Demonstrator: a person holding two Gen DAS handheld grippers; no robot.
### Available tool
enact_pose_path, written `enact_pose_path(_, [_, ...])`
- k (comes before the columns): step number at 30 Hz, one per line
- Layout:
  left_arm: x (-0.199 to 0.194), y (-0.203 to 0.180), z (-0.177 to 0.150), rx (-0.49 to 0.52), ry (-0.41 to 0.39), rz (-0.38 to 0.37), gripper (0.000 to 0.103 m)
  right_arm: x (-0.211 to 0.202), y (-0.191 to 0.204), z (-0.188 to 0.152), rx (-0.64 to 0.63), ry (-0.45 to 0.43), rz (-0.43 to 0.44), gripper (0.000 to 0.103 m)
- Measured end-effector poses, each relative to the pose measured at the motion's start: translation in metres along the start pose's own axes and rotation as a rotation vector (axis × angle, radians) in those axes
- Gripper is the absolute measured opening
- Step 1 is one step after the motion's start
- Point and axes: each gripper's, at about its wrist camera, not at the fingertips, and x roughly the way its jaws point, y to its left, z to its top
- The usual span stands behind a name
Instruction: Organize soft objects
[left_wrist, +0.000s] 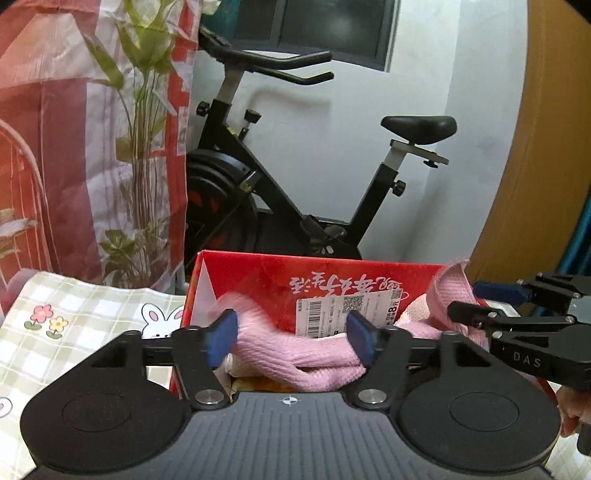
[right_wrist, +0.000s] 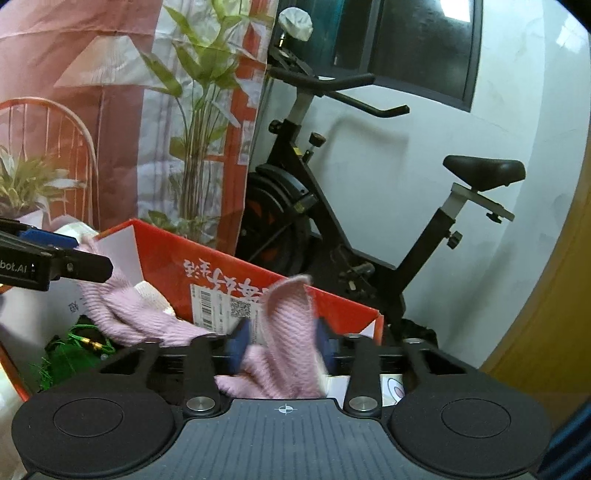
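Tilting down over the red box (left_wrist: 258, 280), both tongs are released: left tongs (left_wrist: 293, 338) spread around the pink knit (left_wrist: 295, 358), right tongs (right_wrist: 282, 347) loosely flanking its raised end inside the box.

Even, soft indoor light; the black exercise bike (left_wrist: 280, 177) throws a faint shadow on the white wall. The pink knitted cloth (right_wrist: 288, 332) is motion-blurred. Fisheye bending and dark corners mark both frames' edges.

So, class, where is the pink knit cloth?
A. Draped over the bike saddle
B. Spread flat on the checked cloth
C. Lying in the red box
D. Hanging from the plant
C: the pink cloth lies in the open red box, between the left gripper's open jaws.
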Motion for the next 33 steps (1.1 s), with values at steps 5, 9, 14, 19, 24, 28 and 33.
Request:
enact_pose_path(5, [-0.014,-0.006,-0.003,0.055,-0.014,-0.002,0.093,-0.014,0.002,-0.001,0.001,-0.022,-0.001,0.083])
enact_pose_path(9, [-0.028,-0.01,-0.006,0.093,-0.014,-0.008,0.099,-0.034,0.004,-0.003,0.015,-0.069,0.0,0.102])
enact_pose_path(14, [-0.053,-0.013,-0.014,0.116,-0.024,-0.019,0.103,-0.059,0.003,-0.011,0.073,-0.098,0.025,0.103])
enact_pose_path(19, [-0.076,-0.016,-0.026,0.121,-0.005,-0.007,0.103,-0.089,0.005,-0.026,0.123,-0.152,0.037,0.103])
enact_pose_path(24, [-0.097,-0.015,-0.044,0.107,0.023,0.004,0.103,-0.118,0.011,-0.046,0.141,-0.194,-0.002,0.103])
enact_pose_path(28, [-0.114,-0.017,-0.065,0.127,0.018,0.011,0.103,-0.138,0.015,-0.068,0.154,-0.194,0.034,0.103])
enact_pose_path(33, [-0.123,-0.03,-0.097,0.223,0.047,0.074,0.103,-0.145,0.032,-0.101,0.114,-0.137,0.062,0.103])
